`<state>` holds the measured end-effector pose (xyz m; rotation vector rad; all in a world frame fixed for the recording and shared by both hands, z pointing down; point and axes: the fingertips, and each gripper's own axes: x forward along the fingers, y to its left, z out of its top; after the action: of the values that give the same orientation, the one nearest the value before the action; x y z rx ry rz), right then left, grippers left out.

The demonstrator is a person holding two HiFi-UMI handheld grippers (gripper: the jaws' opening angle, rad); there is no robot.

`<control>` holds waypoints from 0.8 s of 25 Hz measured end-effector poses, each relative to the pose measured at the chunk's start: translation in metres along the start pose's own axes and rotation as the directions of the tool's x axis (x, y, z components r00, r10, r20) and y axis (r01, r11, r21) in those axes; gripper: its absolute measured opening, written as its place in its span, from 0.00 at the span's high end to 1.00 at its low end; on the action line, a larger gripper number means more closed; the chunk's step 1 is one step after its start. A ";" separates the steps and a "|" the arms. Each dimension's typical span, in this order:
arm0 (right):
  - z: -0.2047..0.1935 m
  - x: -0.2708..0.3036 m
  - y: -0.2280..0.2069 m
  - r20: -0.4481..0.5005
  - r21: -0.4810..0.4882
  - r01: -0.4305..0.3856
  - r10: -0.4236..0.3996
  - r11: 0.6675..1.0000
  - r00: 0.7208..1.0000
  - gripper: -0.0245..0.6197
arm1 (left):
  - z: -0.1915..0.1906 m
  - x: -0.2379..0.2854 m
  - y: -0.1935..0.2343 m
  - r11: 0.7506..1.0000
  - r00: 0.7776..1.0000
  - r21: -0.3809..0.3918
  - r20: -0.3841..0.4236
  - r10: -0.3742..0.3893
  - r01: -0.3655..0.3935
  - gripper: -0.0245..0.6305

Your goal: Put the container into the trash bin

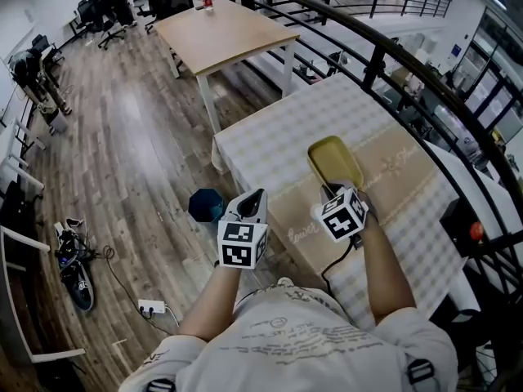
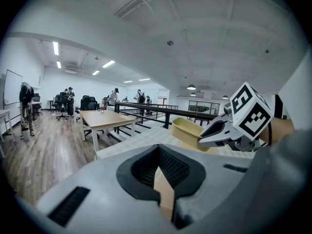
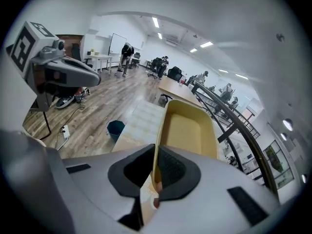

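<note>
R tool (image 3: 156, 172) pinches thin rim of shallow rectangular yellow container (image 3: 187, 130).

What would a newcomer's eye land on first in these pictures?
First, the yellow container, pinched by its rim in the right gripper and held above the checked table. Next, the small teal trash bin on the wood floor off the table's near corner. In the head view it sits just left of the left gripper, which holds nothing.
</note>
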<state>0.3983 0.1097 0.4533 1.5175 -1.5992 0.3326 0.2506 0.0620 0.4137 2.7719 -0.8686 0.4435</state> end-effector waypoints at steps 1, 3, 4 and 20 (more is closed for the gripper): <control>0.000 -0.002 0.002 0.003 -0.003 -0.003 0.003 1.000 1.000 0.93 | 0.000 0.000 0.000 1.000 1.000 0.000 0.001 0.000 0.000 0.96; -0.002 0.000 0.007 0.003 -0.001 -0.011 0.011 1.000 1.000 0.93 | 0.000 -0.001 0.000 1.000 1.000 -0.001 0.002 0.002 -0.002 0.96; -0.003 0.001 0.009 -0.001 0.000 -0.016 0.016 1.000 1.000 0.93 | 0.000 -0.001 0.000 1.000 1.000 -0.002 0.004 0.004 -0.004 0.96; 0.081 0.009 0.111 0.097 -0.251 -0.197 0.227 0.948 0.969 0.93 | -0.021 -0.084 0.059 0.957 0.962 -0.104 -0.006 0.272 -0.271 0.96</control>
<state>0.2668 0.0704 0.4538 1.2045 -1.8364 0.1565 0.1458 0.0642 0.4102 2.5709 -1.2453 0.4164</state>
